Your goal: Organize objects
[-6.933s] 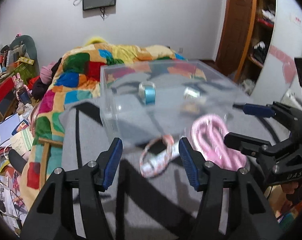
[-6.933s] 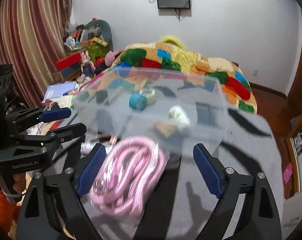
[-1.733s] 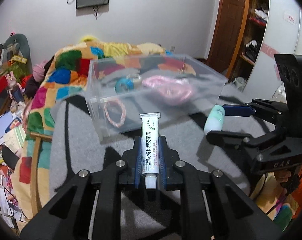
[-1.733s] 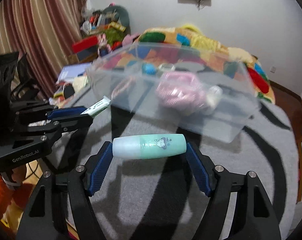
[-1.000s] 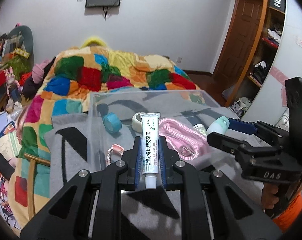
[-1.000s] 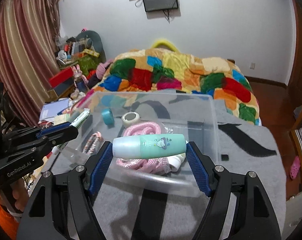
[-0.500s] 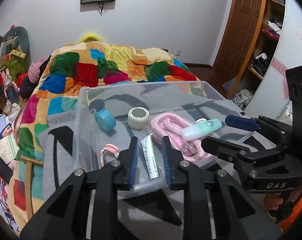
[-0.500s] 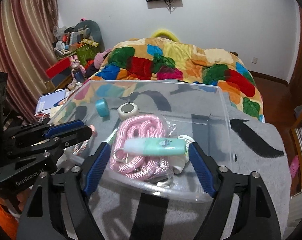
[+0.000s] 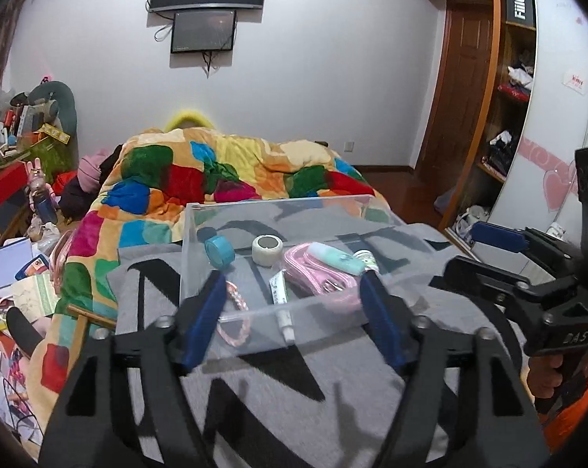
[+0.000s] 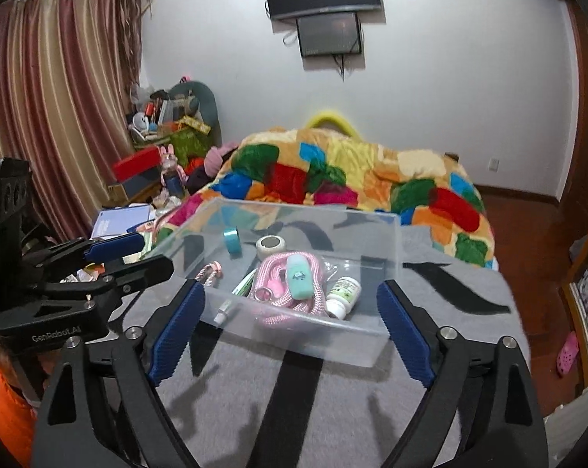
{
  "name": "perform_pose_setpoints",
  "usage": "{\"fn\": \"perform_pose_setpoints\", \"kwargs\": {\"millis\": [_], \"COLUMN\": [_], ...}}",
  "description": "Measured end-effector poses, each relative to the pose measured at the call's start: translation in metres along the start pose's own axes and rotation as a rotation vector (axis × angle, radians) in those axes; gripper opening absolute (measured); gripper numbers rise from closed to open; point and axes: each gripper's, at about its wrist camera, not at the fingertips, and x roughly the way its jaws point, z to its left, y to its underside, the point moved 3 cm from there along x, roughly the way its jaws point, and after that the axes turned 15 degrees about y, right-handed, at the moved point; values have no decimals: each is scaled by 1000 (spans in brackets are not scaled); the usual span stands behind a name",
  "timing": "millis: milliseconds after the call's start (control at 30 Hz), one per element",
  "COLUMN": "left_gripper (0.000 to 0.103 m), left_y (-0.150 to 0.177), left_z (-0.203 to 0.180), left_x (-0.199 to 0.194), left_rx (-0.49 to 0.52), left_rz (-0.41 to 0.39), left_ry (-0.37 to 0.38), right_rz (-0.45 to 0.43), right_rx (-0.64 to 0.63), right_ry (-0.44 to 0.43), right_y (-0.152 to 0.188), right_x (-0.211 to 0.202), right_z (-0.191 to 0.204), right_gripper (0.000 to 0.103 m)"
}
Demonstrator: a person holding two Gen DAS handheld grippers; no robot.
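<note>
A clear plastic box (image 9: 200, 234) (image 10: 395, 241) stands on a grey blanket. Inside lie a mint green bottle (image 9: 335, 259) (image 10: 298, 280) on a pink rope (image 9: 317, 279) (image 10: 278, 300), a white tube (image 9: 280, 302) (image 10: 239, 288), a blue tape roll (image 9: 220, 251) (image 10: 231, 240), a white tape roll (image 9: 267, 247) (image 10: 270, 245), a small white bottle (image 10: 342, 292) and a pink braided loop (image 9: 235, 312) (image 10: 210, 273). My left gripper (image 9: 290, 319) is open and empty in front of the box. My right gripper (image 10: 290, 335) is open and empty, also at the box's near side.
A bed with a patchwork quilt (image 9: 216, 179) (image 10: 352, 179) lies behind the box. Cluttered shelves and papers (image 9: 17, 156) stand at the left, a wooden wardrobe (image 9: 500, 117) at the right. Striped curtains (image 10: 52, 117) hang at the left.
Both grippers have opened wide and pulled back from the box. The white tube and the mint bottle, held a second ago, now lie inside the box.
</note>
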Motion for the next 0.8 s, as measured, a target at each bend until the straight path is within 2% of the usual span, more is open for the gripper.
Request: {"fn": "perform_pose_setpoints", "kwargs": {"millis": [67, 133, 233, 333, 567, 800], "left_gripper": [87, 93, 97, 98, 99, 99], "left_y": [3, 8, 16, 26, 48, 53], "left_z": [-3, -7, -9, -11, -10, -14], "left_x": [-6, -10, -13, -14, -8, -4], "left_rx": [1, 5, -2, -17, -36, -34], "left_rz": [-17, -31, -37, -30, -7, -1], "left_ry": [1, -5, -1, 9, -21, -38], "right_rz": [-27, -46, -41, -16, 7, 14], "right_rx": [5, 5, 12, 20, 5, 14], "right_ry": [11, 14, 5, -12, 2, -5], "right_y": [4, 8, 18, 29, 49, 53], "right_x": [-11, -18, -21, -18, -9, -4], "right_z": [-1, -2, 0, 2, 3, -2], "right_gripper": [102, 103, 103, 103, 103, 103]}}
